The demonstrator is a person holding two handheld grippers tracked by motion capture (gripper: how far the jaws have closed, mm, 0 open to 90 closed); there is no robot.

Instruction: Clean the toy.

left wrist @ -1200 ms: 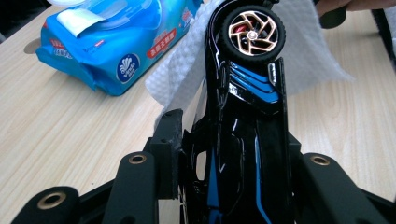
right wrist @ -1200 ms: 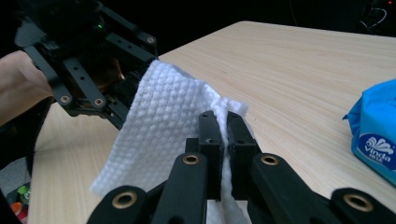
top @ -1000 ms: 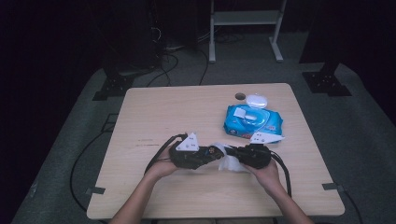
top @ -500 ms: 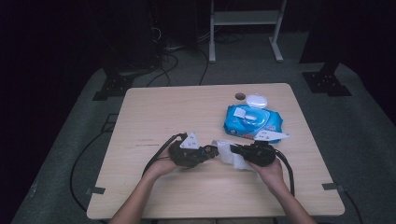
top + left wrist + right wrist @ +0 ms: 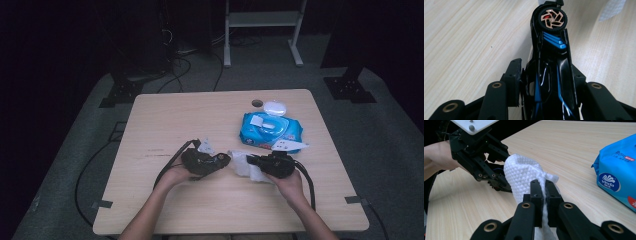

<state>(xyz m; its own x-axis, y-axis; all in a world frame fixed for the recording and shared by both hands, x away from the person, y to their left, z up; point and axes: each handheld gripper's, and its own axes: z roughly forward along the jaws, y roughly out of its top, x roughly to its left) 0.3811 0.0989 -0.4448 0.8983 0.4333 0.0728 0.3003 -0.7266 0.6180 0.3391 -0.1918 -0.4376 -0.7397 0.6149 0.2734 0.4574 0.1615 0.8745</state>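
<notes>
Nearest the person, the right gripper [image 5: 543, 185] has its fingers pinched tight on a white dimpled wet wipe [image 5: 525, 177], while the left gripper [image 5: 224, 159] clamps a glossy black toy car with blue stripes [image 5: 550, 65]. They've drifted slightly apart, so probably mid-wipe. Farther back on the pale wooden bench [image 5: 175, 115] sits a blue wipes pack [image 5: 270, 131].

A blue wipes pack [image 5: 270, 131] lies beside a white round lid [image 5: 274, 107] on the table [image 5: 165, 120]

Reads "Vinda" in white on a round dark-blue badge on the blue wipes pack [image 5: 616, 170]; above it "80" plus small characters too tiny to read.
</notes>
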